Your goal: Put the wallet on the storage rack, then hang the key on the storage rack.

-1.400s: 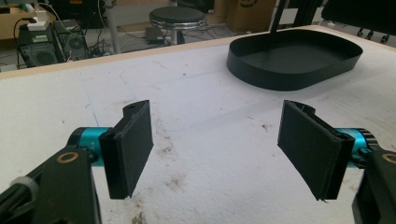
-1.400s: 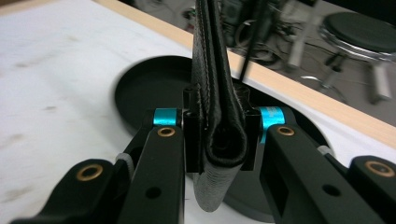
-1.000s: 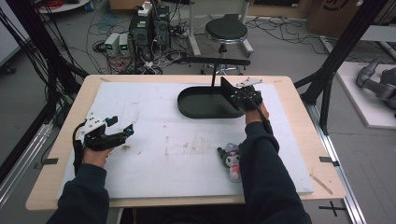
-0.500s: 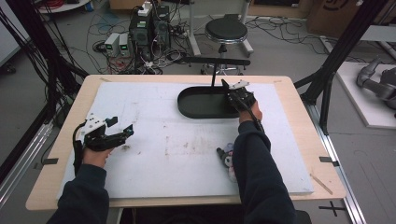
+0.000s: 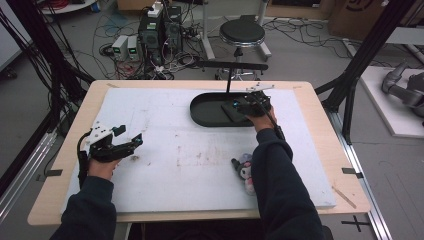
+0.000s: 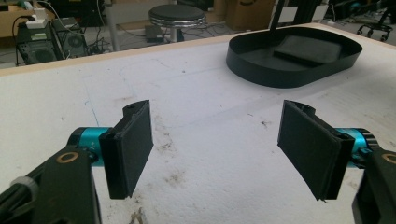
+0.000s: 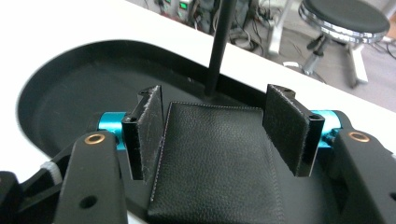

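A black oval tray [image 5: 205, 107] sits at the far middle of the white mat. A black leather wallet [image 7: 215, 158] lies flat on the tray floor [image 7: 79, 93]. My right gripper [image 7: 212, 126] is open low inside the tray, one jaw on each side of the wallet's far end. From above, the right gripper [image 5: 240, 106] hangs over the tray's right half, with the wallet [image 5: 231, 113] under it. My left gripper [image 5: 131, 142] rests open over the mat's left side, nothing between its pads [image 6: 133, 144]. The left gripper view has the tray [image 6: 280, 74] far ahead.
A small plush toy [image 5: 243, 170] lies on the mat against the right forearm. A thin black post [image 7: 219, 42] rises just behind the tray and carries a horizontal bar [image 5: 235, 65]. Beyond the table's far edge stand a stool [image 5: 242, 32] and electronics with cables.
The right gripper has shifted slightly left and down into the tray. The wallet, tilted up in it earlier, now lies flat there. The left gripper has stayed put.
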